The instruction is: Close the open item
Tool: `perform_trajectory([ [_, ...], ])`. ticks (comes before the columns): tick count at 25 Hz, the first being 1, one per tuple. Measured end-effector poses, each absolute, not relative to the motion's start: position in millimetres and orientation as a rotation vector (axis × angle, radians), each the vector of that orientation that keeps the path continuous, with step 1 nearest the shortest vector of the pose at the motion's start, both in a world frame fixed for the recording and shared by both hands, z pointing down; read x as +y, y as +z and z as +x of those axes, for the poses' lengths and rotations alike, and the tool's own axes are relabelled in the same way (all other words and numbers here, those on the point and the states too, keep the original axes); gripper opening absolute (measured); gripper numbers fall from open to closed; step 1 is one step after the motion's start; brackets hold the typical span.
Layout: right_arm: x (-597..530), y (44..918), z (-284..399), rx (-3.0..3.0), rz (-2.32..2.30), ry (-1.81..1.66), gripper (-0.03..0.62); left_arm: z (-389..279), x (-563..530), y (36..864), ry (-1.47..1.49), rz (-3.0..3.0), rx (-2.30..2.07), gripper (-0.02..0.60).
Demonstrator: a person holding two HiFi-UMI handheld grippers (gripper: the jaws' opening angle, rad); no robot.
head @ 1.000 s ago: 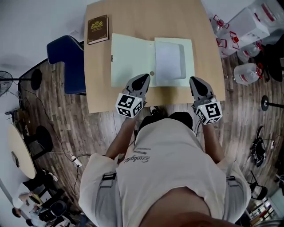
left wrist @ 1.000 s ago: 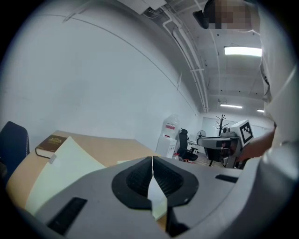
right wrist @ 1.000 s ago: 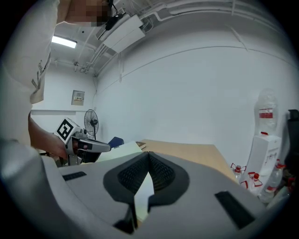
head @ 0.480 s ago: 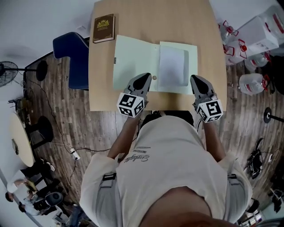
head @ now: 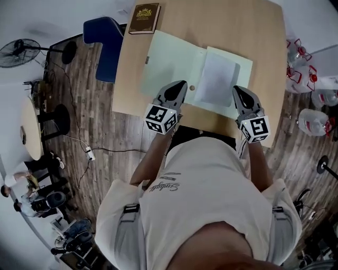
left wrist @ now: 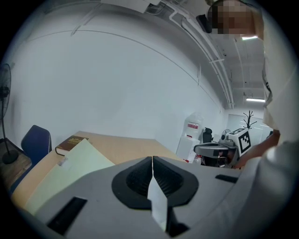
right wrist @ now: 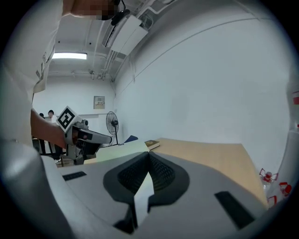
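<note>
Lying wide open on the counter [head: 253,31], the green folder [head: 171,66] sits just ahead of the left hand-held gripper [head: 181,84] and right hand-held gripper [head: 236,90], both clenched on nothing. Shut tips might only push the thin cover, so the folder slides instead of closing.

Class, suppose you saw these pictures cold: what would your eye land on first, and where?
The pale green folder lying open on the wooden table, a white sheet in its right half, stands out first. Then the left gripper and right gripper at the table's near edge, both with jaws together. A brown book sits at the far left corner.
</note>
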State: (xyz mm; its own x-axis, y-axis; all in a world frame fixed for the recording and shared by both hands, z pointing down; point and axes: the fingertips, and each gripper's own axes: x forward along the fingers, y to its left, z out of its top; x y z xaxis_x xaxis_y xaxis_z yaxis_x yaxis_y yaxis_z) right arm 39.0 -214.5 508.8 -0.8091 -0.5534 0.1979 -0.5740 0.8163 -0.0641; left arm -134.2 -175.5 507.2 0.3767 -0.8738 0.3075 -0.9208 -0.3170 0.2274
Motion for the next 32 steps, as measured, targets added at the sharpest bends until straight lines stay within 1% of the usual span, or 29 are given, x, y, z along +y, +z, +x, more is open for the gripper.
perform_trajectory([
  [7, -215.0, 525.2, 29.6, -2.84, 0.762, 0.195, -0.005, -148.1, -158.4, 518.4, 0.225, 2.187, -1.631, 0.015],
  [14, -210.7, 511.2, 3.4, -2.846, 0.75, 0.16, -0.005, -175.7, -161.6, 513.1, 0.221, 2.216, -1.629, 0.015],
  [24, -194.3, 498.3, -47.0, -2.811, 0.818, 0.166, -0.005, -266.7, -162.1, 509.3, 0.247, 2.246, -1.641, 0.015],
  [32, -184.9, 498.7, -71.0, -2.761, 0.915, 0.163, -0.005, -344.3, -161.3, 534.5, 0.299, 2.185, -1.661, 0.016],
])
